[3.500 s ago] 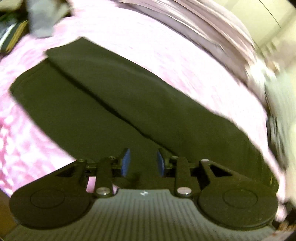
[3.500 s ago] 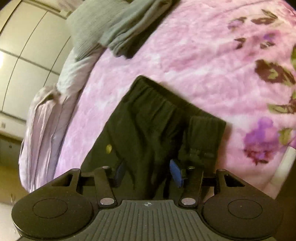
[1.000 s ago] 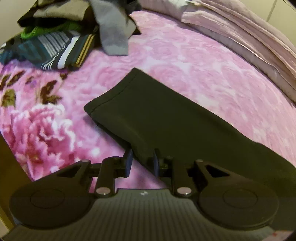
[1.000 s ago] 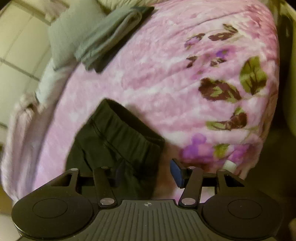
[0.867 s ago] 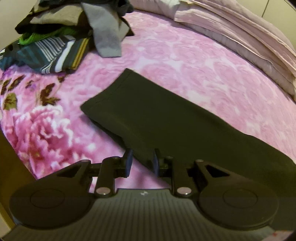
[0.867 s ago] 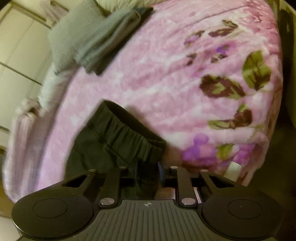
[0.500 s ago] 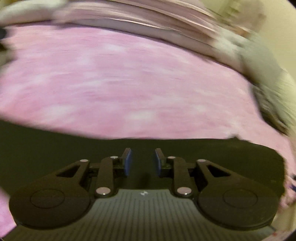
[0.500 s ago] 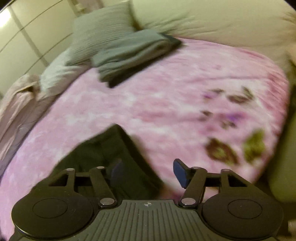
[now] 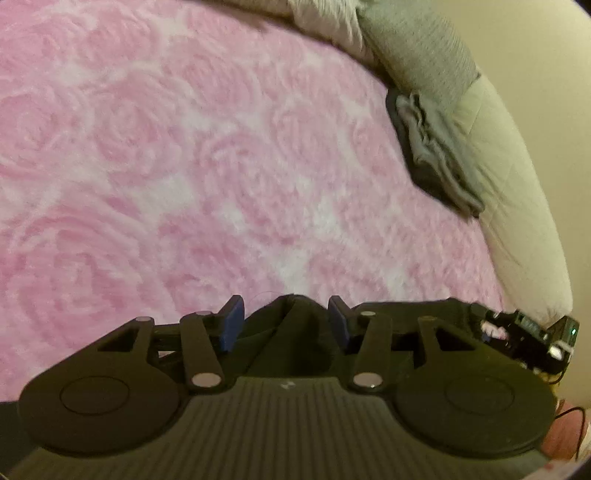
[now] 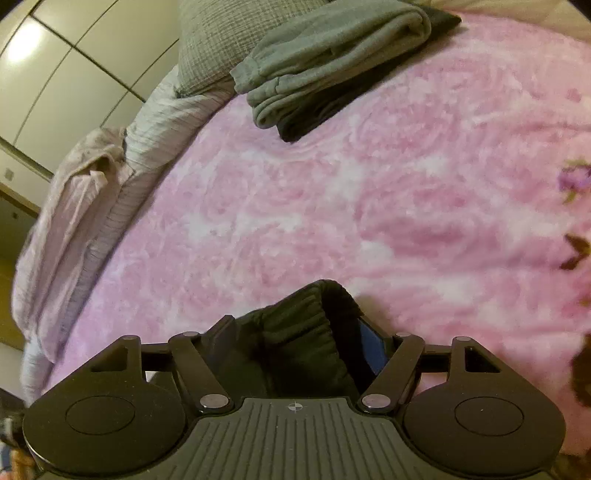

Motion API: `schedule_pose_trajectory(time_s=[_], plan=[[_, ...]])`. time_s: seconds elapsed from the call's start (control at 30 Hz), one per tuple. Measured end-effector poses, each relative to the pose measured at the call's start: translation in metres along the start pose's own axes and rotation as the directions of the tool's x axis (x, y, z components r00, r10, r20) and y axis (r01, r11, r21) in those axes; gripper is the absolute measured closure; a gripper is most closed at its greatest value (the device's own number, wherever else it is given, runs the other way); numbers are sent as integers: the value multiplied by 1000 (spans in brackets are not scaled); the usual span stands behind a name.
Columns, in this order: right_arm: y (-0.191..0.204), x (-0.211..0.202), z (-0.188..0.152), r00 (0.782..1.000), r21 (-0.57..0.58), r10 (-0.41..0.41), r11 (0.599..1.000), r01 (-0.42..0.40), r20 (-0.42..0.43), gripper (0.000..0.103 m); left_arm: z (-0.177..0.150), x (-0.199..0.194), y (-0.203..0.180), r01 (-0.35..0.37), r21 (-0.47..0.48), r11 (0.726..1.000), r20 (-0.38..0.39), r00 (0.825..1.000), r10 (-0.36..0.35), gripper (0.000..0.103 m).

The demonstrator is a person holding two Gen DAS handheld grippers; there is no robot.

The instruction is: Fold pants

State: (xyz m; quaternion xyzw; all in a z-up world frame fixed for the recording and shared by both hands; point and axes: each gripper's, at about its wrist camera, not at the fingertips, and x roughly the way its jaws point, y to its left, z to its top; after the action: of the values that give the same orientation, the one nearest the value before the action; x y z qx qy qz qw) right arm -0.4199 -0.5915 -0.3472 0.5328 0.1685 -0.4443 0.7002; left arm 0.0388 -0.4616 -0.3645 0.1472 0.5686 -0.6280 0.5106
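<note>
Looking down my left gripper (image 9: 286, 319), the jaws are parted a fair bit with a peaked fold of the black pants (image 9: 295, 332) sitting right in the gap. The fabric fills most of the space, but I honestly can't tell whether the blue pads (image 9: 231, 326) are pinching it or just standing beside it. More of the dark cloth runs off to the right behind the gripper body.

Over on my right gripper (image 10: 299, 332), the jaws are spread wide and the gathered waistband end of the pants (image 10: 306, 325) bunches up between them. The right blue pad (image 10: 371, 349) peeks out just behind the cloth; the left finger is dark against it. Same story here: can't say if they've got a hold of it or not.

Everything sits on the bed, on a fuzzy pink blanket (image 9: 184, 166) with a swirly rose pattern. From the right view there are purple flowers and dark leaves printed near the right edge.

Further out, a folded grey garment (image 10: 332, 48) lies on top of something dark at the far side of the blanket, near a grey textured pillow (image 10: 221, 33). A pale striped duvet (image 10: 81, 206) is rumpled along the left edge in the right view. Beyond that, cream wardrobe panels (image 10: 55, 66) with a light glare. The left view shows a cream pillow (image 9: 517, 221) by a plain wall, plus some small black device with a green light at the far right.
</note>
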Motion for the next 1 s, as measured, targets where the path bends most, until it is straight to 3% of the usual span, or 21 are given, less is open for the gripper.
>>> schedule_pose_trajectory(time_s=[0.03, 0.07, 0.13, 0.2, 0.27, 0.33, 0.5, 0.53, 0.57, 0.63, 0.67, 0.73, 0.77, 0.87, 1.0], plan=[[0, 1, 1, 1000, -6, 23, 1000, -23, -5, 62, 0, 5, 0, 9, -2, 1000, -17, 1000, -9, 65], [2, 1, 1, 1000, -26, 31, 999, -31, -5, 66, 0, 9, 0, 38, -4, 999, -28, 999, -38, 70], [10, -3, -2, 999, -125, 39, 991, -36, 15, 83, -1, 14, -4, 86, 20, 996, -21, 996, -86, 103], [17, -6, -6, 999, -172, 8, 985, 0, 48, 99, -4, 10, -7, 34, 59, 998, 67, 997, -38, 103], [18, -7, -14, 996, -203, -30, 978, 46, 83, 99, -9, 5, 1, 19, 13, 1000, 167, 986, -21, 103], [18, -1, -22, 993, -220, -67, 971, 88, 100, 99, -16, 11, 6, 8, -11, 1000, 183, 983, -6, 103], [26, 13, -25, 978, -254, -159, 948, 190, 135, 94, -20, 28, 2, -105, 29, 994, 232, 968, 95, 103], [30, 14, -26, 972, -287, -188, 932, 222, 141, 89, -19, 33, -3, -206, 51, 977, 255, 949, 187, 103], [35, 13, -26, 962, -317, -224, 911, 263, 153, 75, -15, 41, -3, -273, 87, 958, 250, 937, 245, 103], [44, 9, -24, 933, -339, -308, 871, 356, 188, 51, -11, 42, -6, -299, 109, 948, 237, 934, 267, 103], [49, 3, -23, 917, -345, -333, 853, 392, 219, 50, -10, 34, -8, -284, 102, 953, 250, 935, 252, 103], [58, -16, -27, 886, -364, -357, 815, 450, 297, 49, -15, 8, -15, -271, 90, 958, 323, 918, 229, 102], [62, -25, -31, 881, -374, -353, 807, 458, 317, 49, -20, -8, -16, -263, 84, 961, 353, 910, 218, 101], [75, -54, -55, 905, -406, -283, 822, 400, 317, 49, -51, -57, -17, -285, 68, 956, 403, 885, 235, 100], [92, -69, -108, 942, -498, -230, 804, 325, 244, 49, -117, -103, -10, -347, 41, 937, 380, 872, 307, 99]])
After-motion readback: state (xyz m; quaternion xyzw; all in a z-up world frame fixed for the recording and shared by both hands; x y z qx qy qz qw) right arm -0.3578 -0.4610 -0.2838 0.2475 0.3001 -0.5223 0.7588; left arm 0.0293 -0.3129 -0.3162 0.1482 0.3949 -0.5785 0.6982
